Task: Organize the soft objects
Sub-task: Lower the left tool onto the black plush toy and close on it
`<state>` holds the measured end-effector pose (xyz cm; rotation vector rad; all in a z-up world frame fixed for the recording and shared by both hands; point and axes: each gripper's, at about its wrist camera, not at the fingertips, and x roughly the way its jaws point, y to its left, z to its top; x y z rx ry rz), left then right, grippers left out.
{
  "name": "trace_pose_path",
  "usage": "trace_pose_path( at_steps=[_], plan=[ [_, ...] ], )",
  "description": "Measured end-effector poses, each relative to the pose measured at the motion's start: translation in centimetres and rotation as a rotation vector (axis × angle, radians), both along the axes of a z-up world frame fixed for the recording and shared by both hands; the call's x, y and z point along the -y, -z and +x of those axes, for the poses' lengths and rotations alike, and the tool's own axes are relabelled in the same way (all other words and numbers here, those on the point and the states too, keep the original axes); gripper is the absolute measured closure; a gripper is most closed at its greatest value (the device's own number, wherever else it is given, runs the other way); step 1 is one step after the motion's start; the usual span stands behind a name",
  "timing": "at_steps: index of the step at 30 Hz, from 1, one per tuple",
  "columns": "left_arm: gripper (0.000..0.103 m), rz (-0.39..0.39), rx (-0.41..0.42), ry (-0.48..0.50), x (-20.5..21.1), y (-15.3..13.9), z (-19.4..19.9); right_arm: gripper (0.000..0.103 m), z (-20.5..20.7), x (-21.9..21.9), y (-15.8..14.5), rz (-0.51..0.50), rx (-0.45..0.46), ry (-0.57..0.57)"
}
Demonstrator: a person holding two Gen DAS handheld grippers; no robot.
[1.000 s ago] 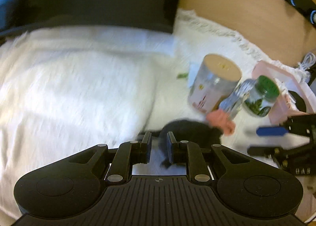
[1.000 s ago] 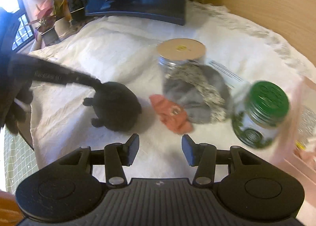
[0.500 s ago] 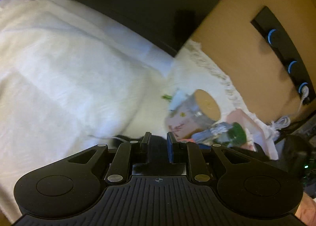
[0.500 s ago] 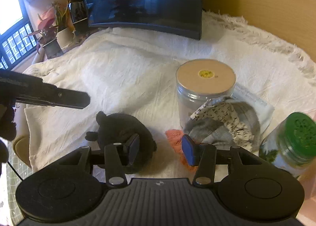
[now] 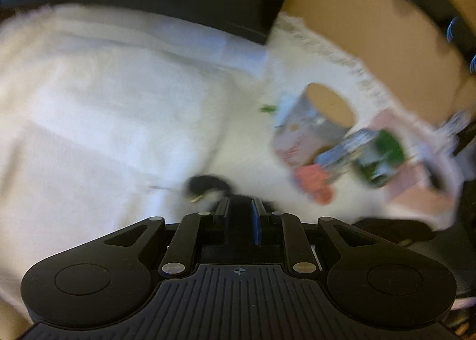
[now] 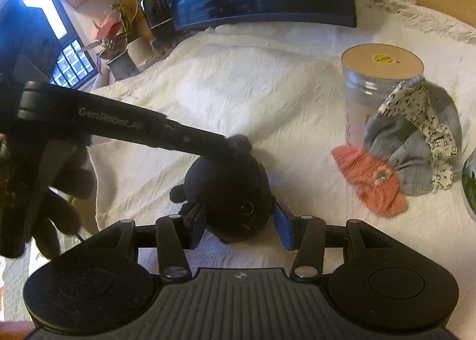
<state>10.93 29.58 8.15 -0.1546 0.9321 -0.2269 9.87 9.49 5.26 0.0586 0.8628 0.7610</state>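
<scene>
We've got the black plush on the white cloth, sitting between our right gripper's spread fingers. Our left gripper pinches the plush's top, left of the jar.

Round black plush toy with small stubby ears rests on the white cloth. Coral knitted fabric piece, bearing a small flower, lies flat to its right, touching a crumpled grey garment with letter-print trim.
</scene>
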Motion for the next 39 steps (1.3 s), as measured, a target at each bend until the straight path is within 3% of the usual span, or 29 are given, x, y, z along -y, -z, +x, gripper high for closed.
trace_pose_path(
  at_steps=[2,9,12,17,22,24,25,27,29,30,33,39],
  plan=[
    [0.076,0.058,-0.005,-0.003,0.1,0.0,-0.4,0.056,-0.1,-0.2,0.0,-0.014,0.013,-0.007],
    [0.076,-0.048,-0.042,0.042,0.5,0.0,-0.3,0.056,-1.1,-0.9,-0.3,-0.093,0.077,-0.044],
    [0.069,-0.028,-0.028,0.085,1.6,-0.2,-0.6,0.055,-1.6,-1.1,0.0,-0.125,0.097,-0.055],
    [0.067,0.020,-0.005,0.125,2.5,-0.1,-0.7,0.055,-2.4,-0.2,0.1,-0.167,0.122,-0.049],
    [0.067,0.031,0.000,0.133,2.5,0.0,-0.5,0.054,-3.5,1.8,0.1,-0.302,0.214,0.008],
    [0.066,-0.009,-0.010,0.122,2.1,0.2,-0.4,0.052,-3.6,3.0,0.2,-0.348,0.242,0.053],
    [0.063,-0.043,-0.021,0.110,1.7,0.4,-0.2,0.051,-3.5,3.5,0.3,-0.359,0.242,0.079],
    [0.045,-0.112,-0.042,0.090,1.0,0.7,0.0,0.048,-2.9,4.8,0.8,-0.366,0.223,0.146],
    [0.040,-0.089,-0.057,0.071,0.8,1.2,0.3,0.048,-2.2,5.8,1.6,-0.387,0.174,0.202],
    [0.031,-0.070,-0.061,0.067,0.9,1.4,0.5,0.047,-1.9,6.2,1.9,-0.393,0.150,0.219],
    [0.020,-0.102,-0.108,0.043,1.0,2.4,0.9,0.040,-1.7,7.0,2.2,-0.372,0.133,0.258],
    [0.017,-0.143,-0.121,0.057,2.7,4.2,1.2,0.022,-1.4,8.1,2.6,-0.326,0.096,0.328]
  ],
)
